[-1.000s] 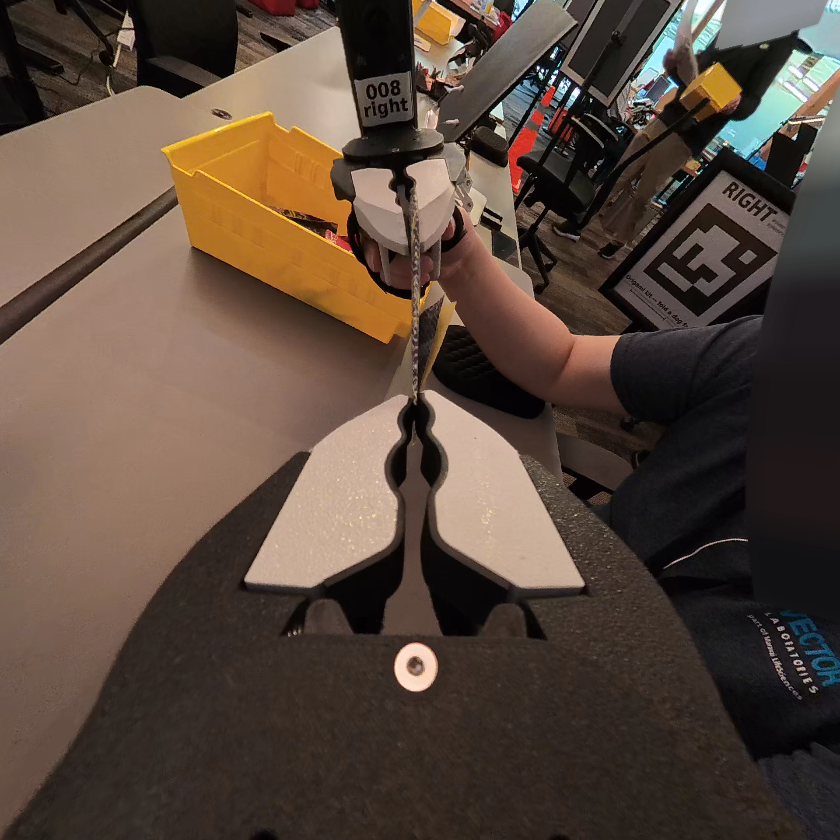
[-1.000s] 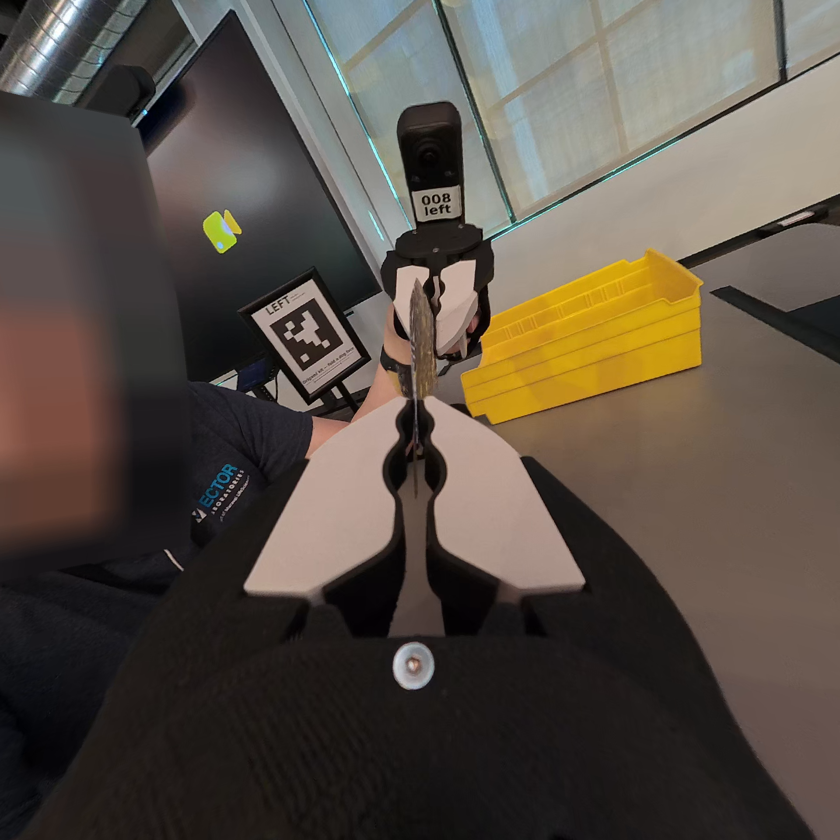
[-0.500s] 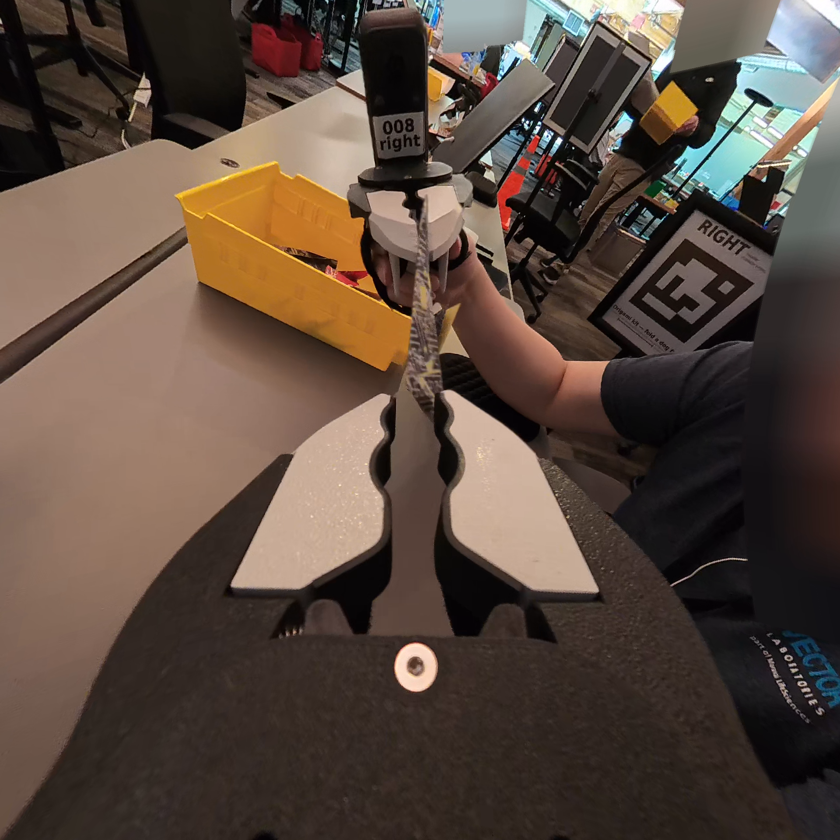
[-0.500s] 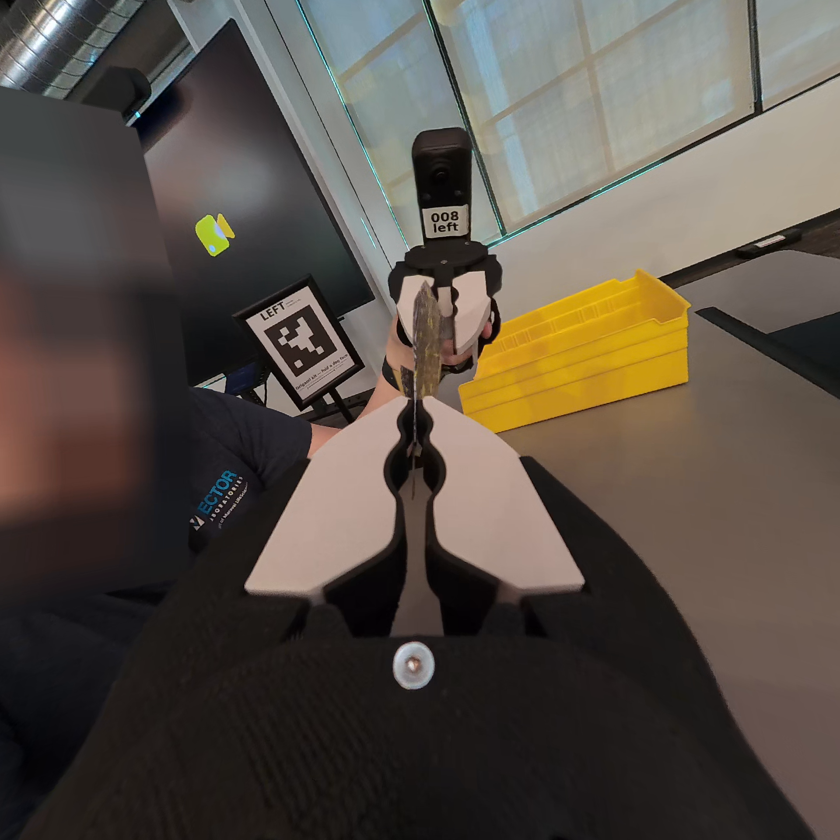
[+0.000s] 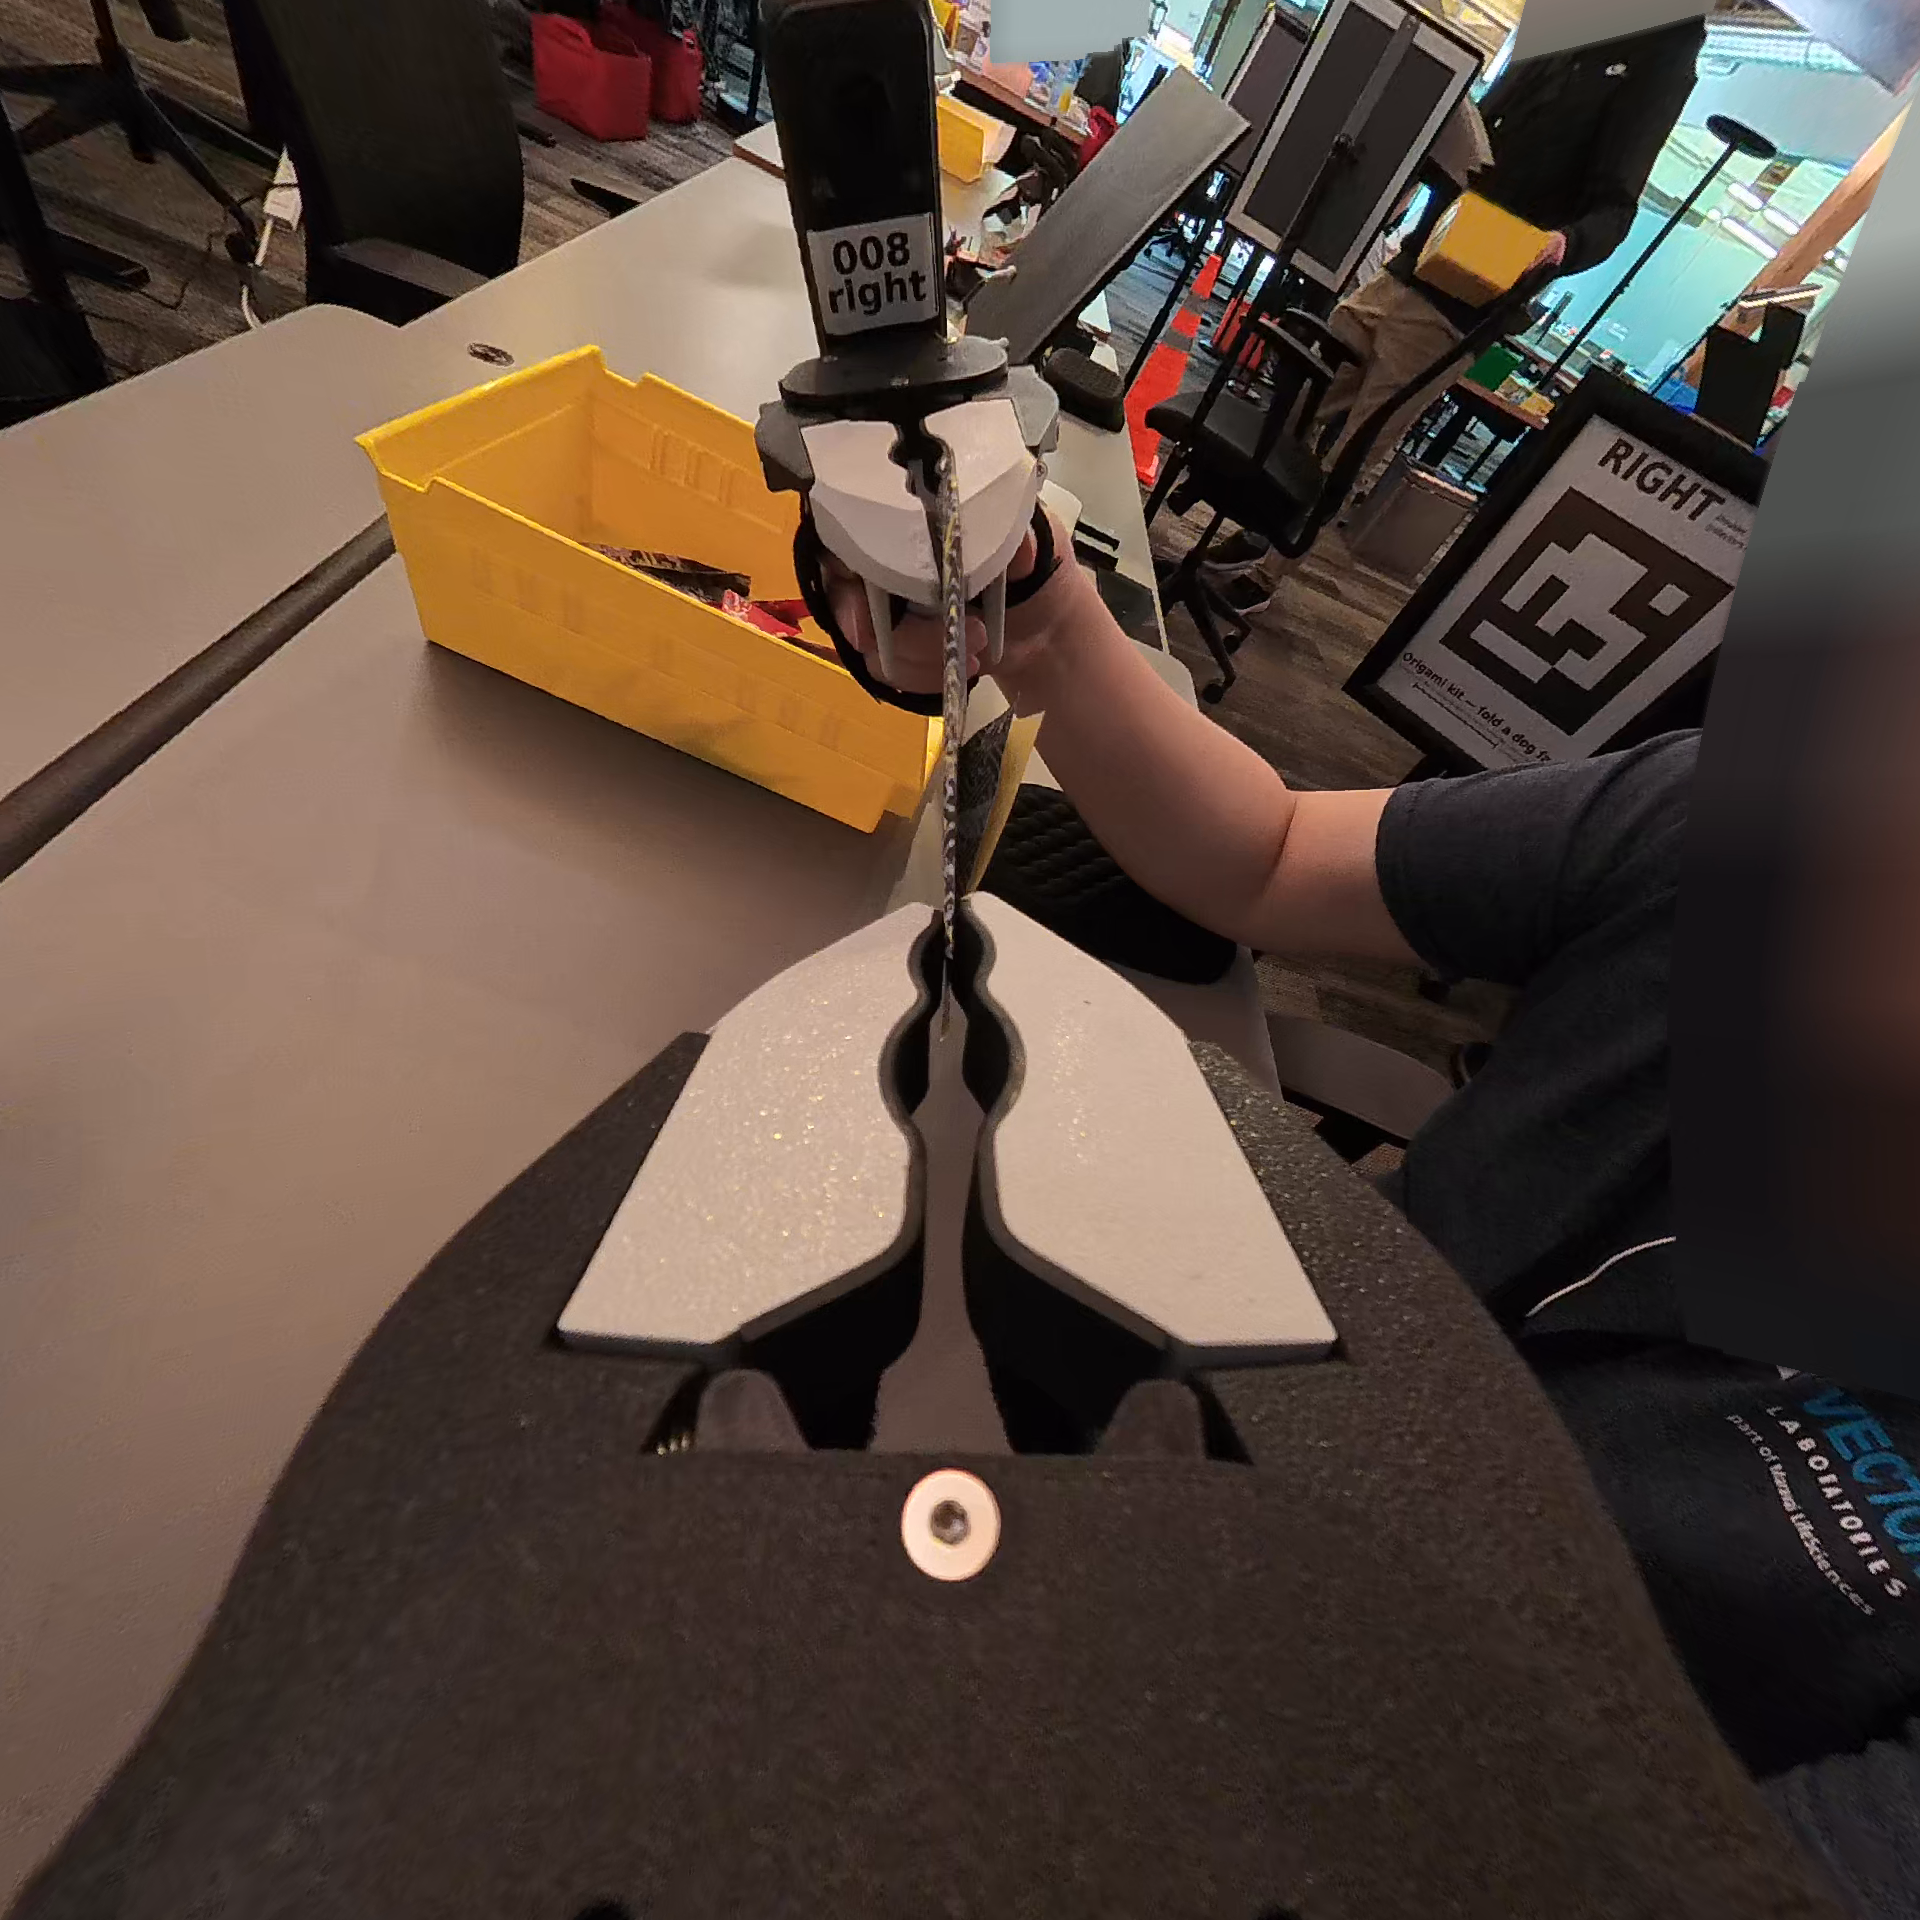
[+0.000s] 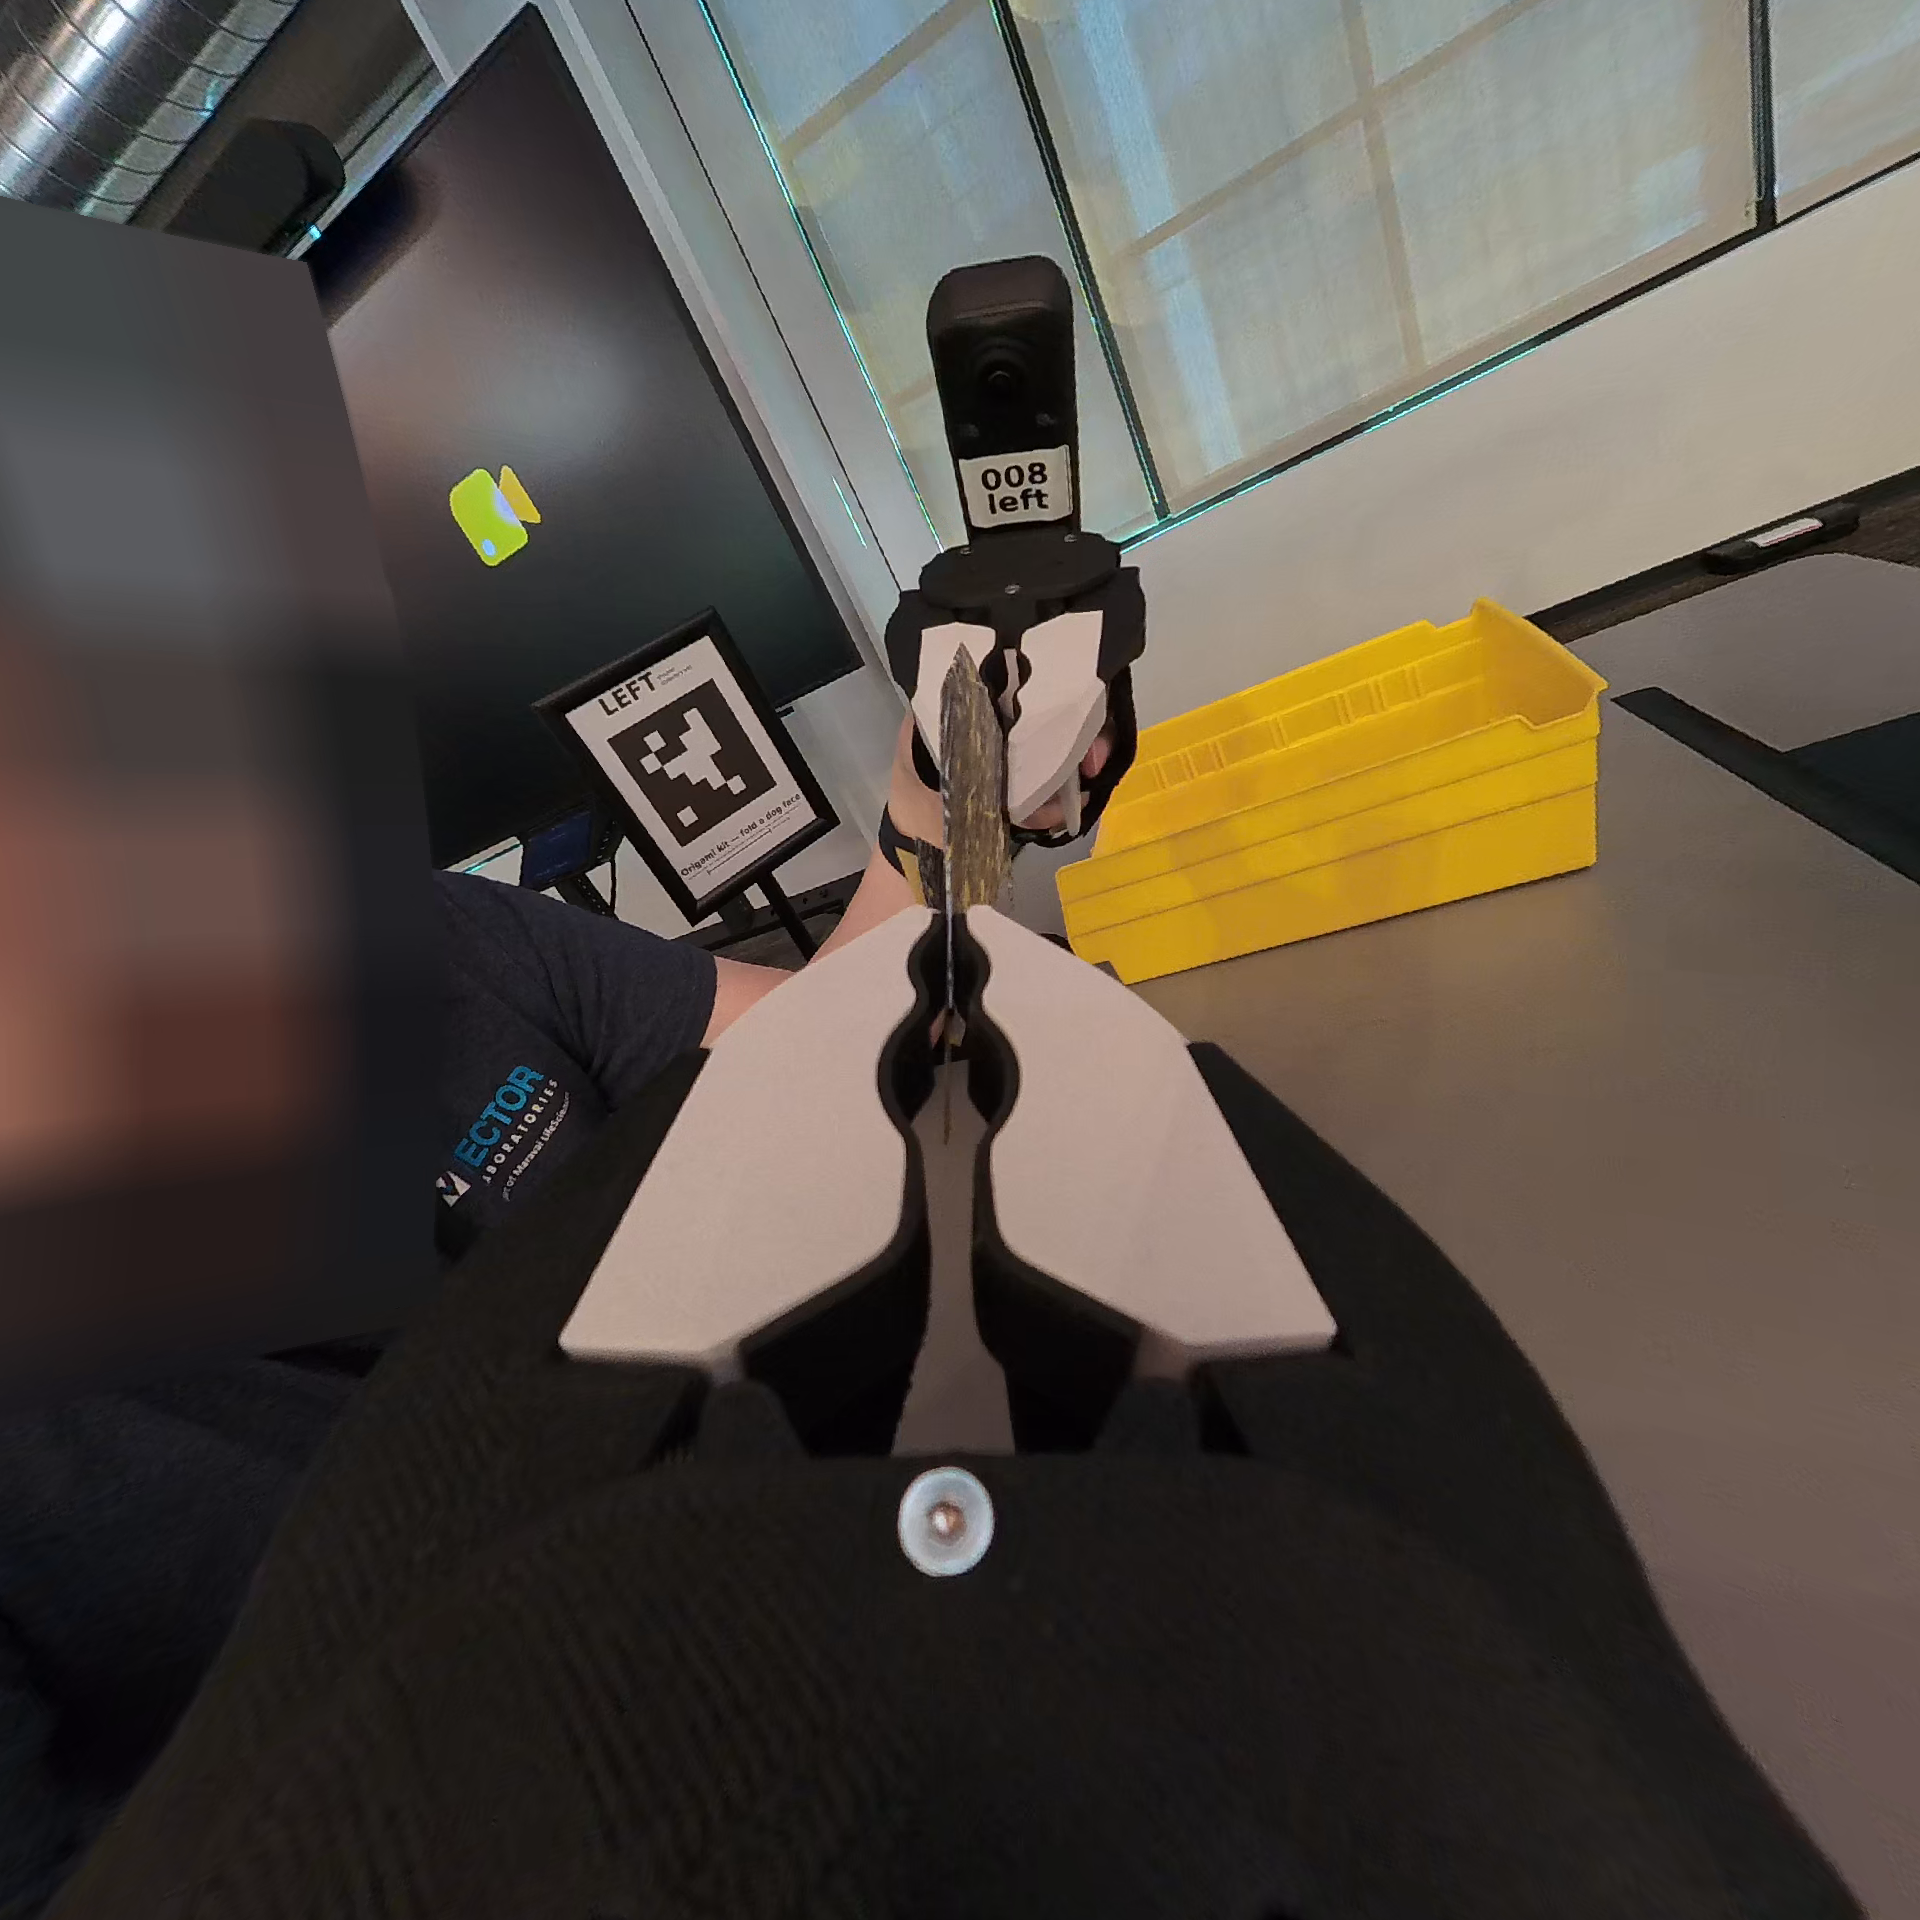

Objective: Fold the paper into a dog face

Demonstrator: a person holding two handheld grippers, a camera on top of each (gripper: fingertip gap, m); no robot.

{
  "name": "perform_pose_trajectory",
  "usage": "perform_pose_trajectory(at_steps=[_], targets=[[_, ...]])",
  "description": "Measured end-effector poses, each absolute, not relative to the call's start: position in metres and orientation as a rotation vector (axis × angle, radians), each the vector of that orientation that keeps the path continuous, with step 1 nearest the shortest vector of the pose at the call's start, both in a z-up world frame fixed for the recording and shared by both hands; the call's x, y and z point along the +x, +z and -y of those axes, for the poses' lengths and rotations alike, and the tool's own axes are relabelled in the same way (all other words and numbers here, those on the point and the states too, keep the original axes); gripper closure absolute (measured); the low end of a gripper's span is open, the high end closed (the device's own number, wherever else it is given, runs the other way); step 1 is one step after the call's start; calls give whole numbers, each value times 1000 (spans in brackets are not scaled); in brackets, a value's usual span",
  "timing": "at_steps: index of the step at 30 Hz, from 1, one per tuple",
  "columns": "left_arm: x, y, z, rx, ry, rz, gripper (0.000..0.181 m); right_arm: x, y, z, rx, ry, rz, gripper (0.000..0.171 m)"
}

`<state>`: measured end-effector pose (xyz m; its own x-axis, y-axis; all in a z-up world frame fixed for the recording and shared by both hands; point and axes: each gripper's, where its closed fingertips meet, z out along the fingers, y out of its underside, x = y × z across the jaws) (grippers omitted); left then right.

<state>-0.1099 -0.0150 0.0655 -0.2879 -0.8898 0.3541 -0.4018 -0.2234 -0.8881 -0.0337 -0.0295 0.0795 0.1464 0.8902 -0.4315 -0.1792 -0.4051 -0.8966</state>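
Note:
The paper [image 5: 951, 665] is a folded patterned sheet, dark with yellow, held edge-on in the air between the two grippers. In the left wrist view, my left gripper [image 5: 945, 925] is shut on its near end. The right gripper [image 5: 928, 468] faces it and is shut on the far end. In the right wrist view, my right gripper [image 6: 948, 925] pinches the paper [image 6: 971, 800], which rises toward the left gripper [image 6: 1013, 675]. Both grippers are above the grey table [image 5: 312, 987].
A yellow bin [image 5: 623, 623] with dark and red scraps stands on the table behind the grippers; it also shows in the right wrist view [image 6: 1351, 810]. A black textured pad [image 5: 1091, 883] lies at the table edge. The person's arm [image 5: 1195, 821] reaches in from the right. One gripper's finger ends stand about 9 cm off the other's.
My left gripper was shut on the paper, opened half a second ago, and has shut on it again. The right gripper kept its hold throughout.

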Motion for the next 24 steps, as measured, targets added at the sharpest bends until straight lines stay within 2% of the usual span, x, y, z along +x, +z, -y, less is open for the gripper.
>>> perform_pose_trajectory(at_steps=[24], targets=[[-112, 68, 10, -1559, -1549, -1569, 181, -36, 77, 26, -1496, 1444, 709, 170]])
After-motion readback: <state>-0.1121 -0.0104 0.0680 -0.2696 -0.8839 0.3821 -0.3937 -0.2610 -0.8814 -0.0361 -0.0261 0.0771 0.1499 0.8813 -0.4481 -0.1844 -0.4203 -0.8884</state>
